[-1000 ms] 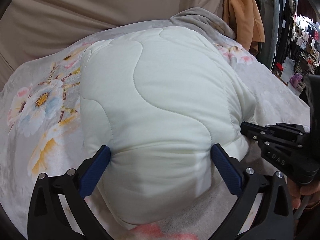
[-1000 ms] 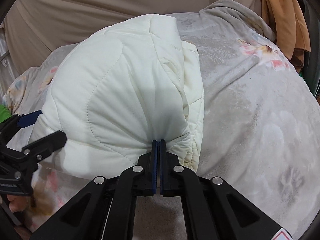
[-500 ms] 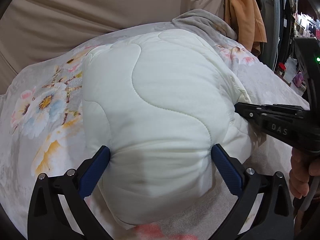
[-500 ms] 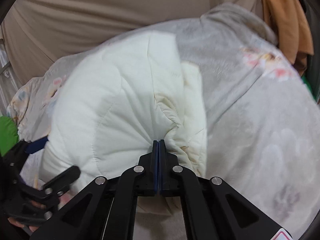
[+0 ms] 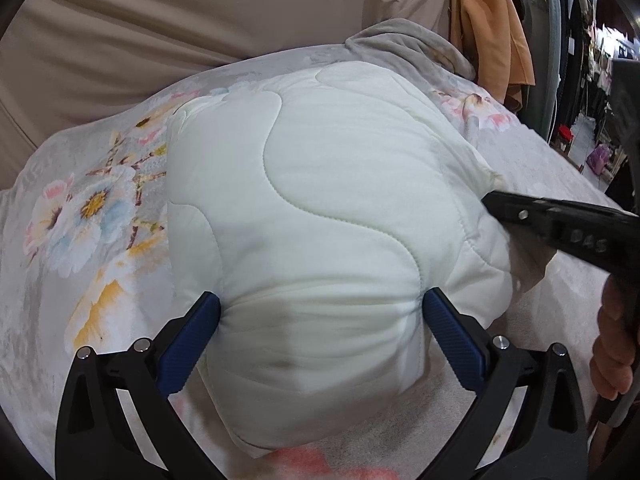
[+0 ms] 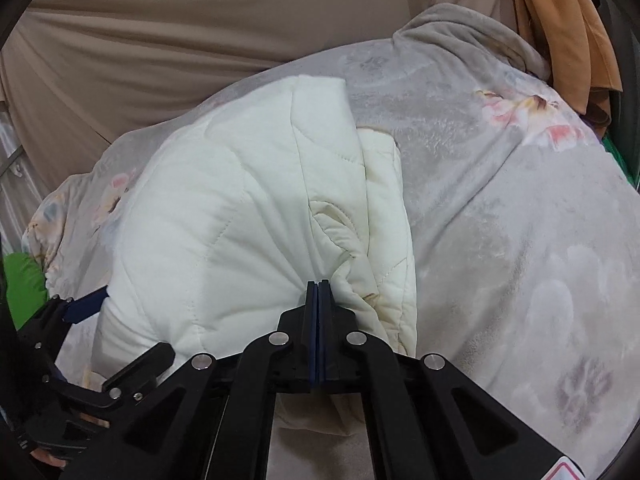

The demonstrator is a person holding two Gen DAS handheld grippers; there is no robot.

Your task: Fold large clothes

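Note:
A cream quilted padded garment (image 5: 320,208) lies folded into a thick bundle on a floral grey blanket (image 5: 80,220). My left gripper (image 5: 320,320) is wide open, and its blue pads (image 5: 200,328) press the two sides of the bundle's near end. My right gripper (image 6: 318,292) is shut on a bunched edge of the garment (image 6: 240,220) at its right side; it also shows in the left wrist view (image 5: 560,220). The left gripper shows at the lower left of the right wrist view (image 6: 84,304).
A beige fabric backdrop (image 5: 200,20) hangs behind the bed. An orange garment (image 5: 492,28) hangs at the upper right, with a clothes rack behind it. The blanket (image 6: 520,240) stretches to the right of the bundle. Something green (image 6: 24,284) lies at the far left.
My right gripper has lifted and carried the garment's right edge up and inward. The left gripper has stayed around the bundle's near end.

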